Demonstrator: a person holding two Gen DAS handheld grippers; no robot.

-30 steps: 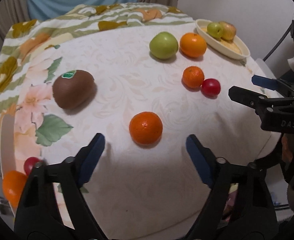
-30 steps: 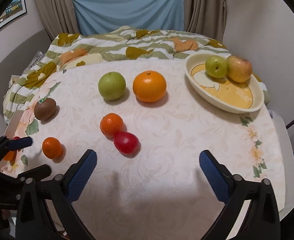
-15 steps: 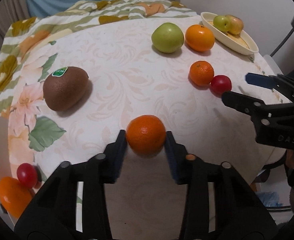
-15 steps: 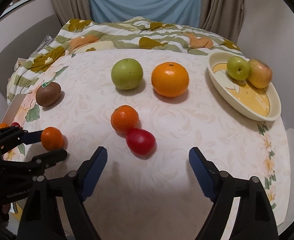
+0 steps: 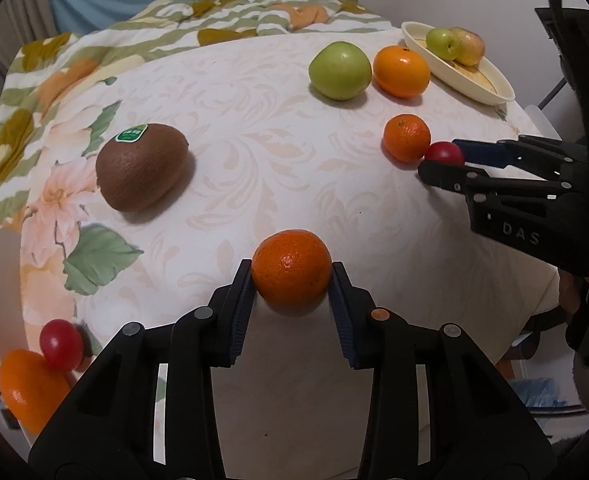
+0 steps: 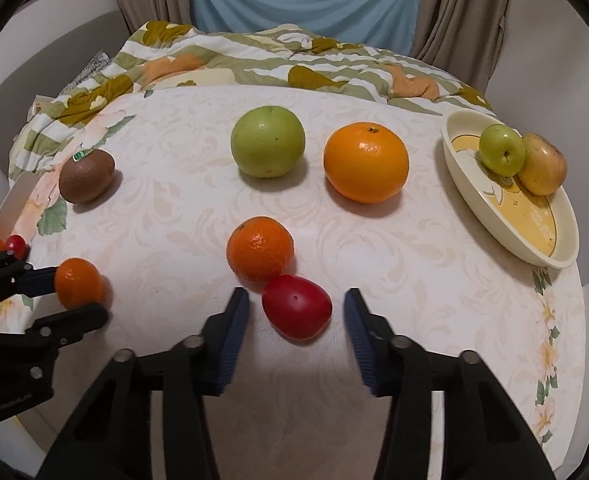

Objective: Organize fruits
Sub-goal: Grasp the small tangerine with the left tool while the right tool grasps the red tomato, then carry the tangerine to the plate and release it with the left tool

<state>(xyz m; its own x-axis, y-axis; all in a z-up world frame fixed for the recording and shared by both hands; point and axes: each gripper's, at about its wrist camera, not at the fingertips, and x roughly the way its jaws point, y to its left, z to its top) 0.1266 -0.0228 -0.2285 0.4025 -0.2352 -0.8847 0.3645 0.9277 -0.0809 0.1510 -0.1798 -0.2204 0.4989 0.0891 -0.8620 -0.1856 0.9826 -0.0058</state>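
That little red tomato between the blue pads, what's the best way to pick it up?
Grip the red tomato across its narrower middle, coming from the near table edge as the right gripper does now. It lies on its side, egg-shaped, and touches the mandarin behind it, so only its left and right flanks are free.

Left wrist view: low and close over the near table [image 5: 278, 92] edge, facing across toward the bowl [image 5: 470, 84] at upper right. Right wrist view: slightly higher, facing the curtain [image 6: 306, 0] at top. Shared: kiwi [image 5: 142, 172], green apple [image 6: 268, 146], large orange [image 6: 366, 168], and each other's gripper at frame edge.
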